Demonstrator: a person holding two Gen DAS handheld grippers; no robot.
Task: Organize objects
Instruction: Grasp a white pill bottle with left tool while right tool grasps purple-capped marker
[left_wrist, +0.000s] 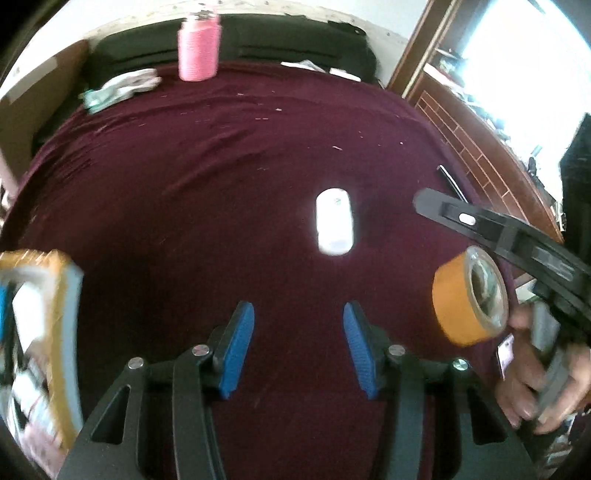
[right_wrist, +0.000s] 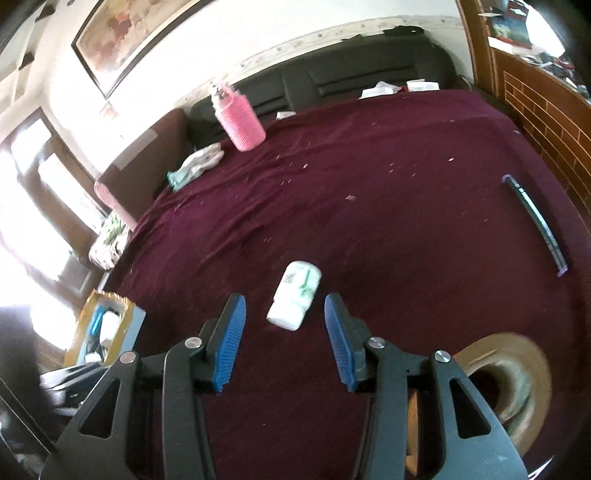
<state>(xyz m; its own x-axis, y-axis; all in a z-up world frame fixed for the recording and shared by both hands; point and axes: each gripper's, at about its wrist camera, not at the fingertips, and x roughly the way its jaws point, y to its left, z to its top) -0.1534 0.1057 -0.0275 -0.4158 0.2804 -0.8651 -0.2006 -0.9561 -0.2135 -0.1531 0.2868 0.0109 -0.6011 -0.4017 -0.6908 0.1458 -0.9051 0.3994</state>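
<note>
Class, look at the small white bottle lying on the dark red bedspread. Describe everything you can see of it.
The white bottle is small, rounded and looks like plastic, with green print on its side and a white cap end that faces the camera in the right wrist view. It lies on its side on the dark red bedspread, alone, with nothing else touching it. The print is too blurred to read. In the left wrist view it shows as a glaring white oblong.

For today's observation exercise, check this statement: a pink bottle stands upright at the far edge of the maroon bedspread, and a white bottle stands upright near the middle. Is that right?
One detail is wrong. The white bottle is not upright; it lies on its side on the maroon bedspread, as the right wrist view shows. The pink bottle does stand upright at the far edge.
</note>
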